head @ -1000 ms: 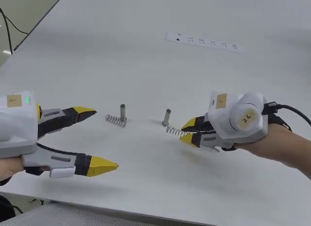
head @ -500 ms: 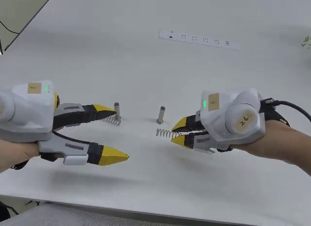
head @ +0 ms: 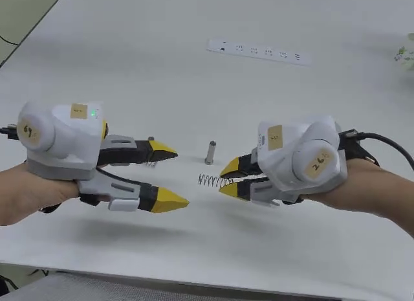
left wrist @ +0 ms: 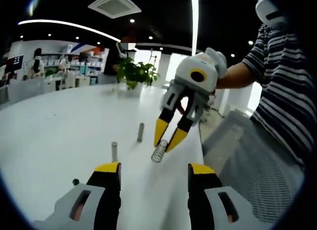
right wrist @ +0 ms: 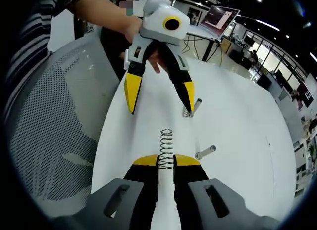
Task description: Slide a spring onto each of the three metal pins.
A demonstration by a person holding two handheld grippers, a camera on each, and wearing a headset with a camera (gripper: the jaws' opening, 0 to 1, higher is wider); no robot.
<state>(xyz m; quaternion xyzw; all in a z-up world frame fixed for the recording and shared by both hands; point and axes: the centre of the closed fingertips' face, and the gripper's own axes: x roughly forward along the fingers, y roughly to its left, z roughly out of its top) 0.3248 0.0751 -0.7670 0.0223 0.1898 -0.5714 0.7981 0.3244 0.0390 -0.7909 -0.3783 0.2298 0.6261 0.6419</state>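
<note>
Over the table (head: 194,74), the left gripper (head: 180,177) hangs with jaws spread wide, holding nothing. The right gripper (head: 223,180) pinches one end of a spring (head: 208,180) that sticks out past its tips, near a standing pin (head: 211,152). The spring looks light and bendy, so a soft pinch by its end seems best.

White table (head: 194,29), matte surface. 1 white power strip (head: 259,52) lies flat toward the far side, sockets up. Green potted plant (left wrist: 134,71) stands at one end of the table. Grey mesh chair (right wrist: 54,121) just beside the table edge. Open laptop (right wrist: 220,16) in the background, screen lit.
</note>
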